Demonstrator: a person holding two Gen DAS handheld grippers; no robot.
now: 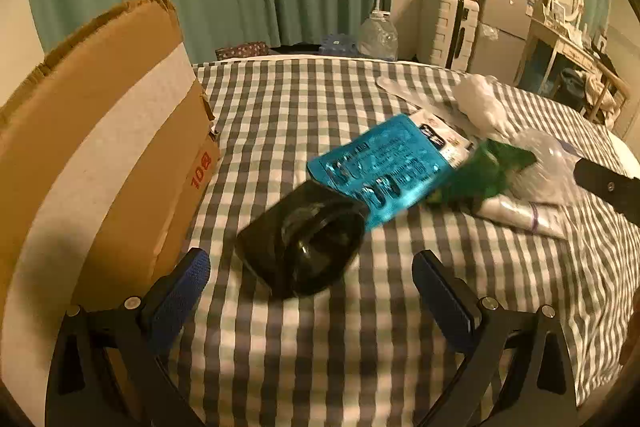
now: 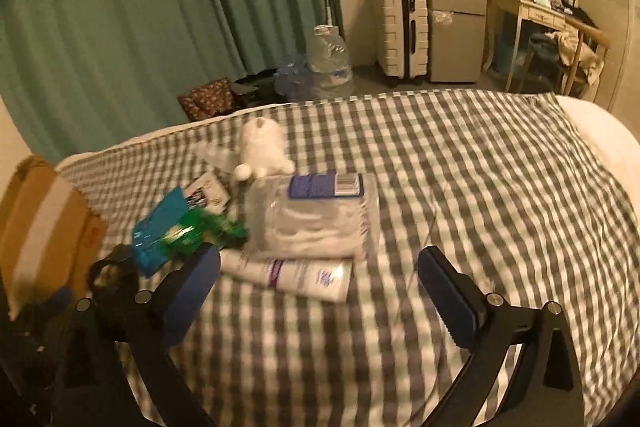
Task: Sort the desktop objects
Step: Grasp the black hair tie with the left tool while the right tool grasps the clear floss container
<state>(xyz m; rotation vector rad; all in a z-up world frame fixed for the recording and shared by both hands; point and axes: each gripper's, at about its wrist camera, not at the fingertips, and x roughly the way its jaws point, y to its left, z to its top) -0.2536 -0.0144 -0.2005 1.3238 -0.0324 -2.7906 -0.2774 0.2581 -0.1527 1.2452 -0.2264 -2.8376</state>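
Blue-padded left gripper point(image 1: 311, 281) is spread wide and empty with the glossy black plastic pouch point(image 1: 302, 241) sitting just ahead between its tips, the brown cardboard box point(image 1: 100, 131) off to its left, while the right gripper point(image 2: 320, 279) also gapes wide holding nothing, the white tube point(image 2: 288, 273) right past its left pad.

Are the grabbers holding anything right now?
No. The left gripper and the right gripper are both open and empty above the checked cloth.
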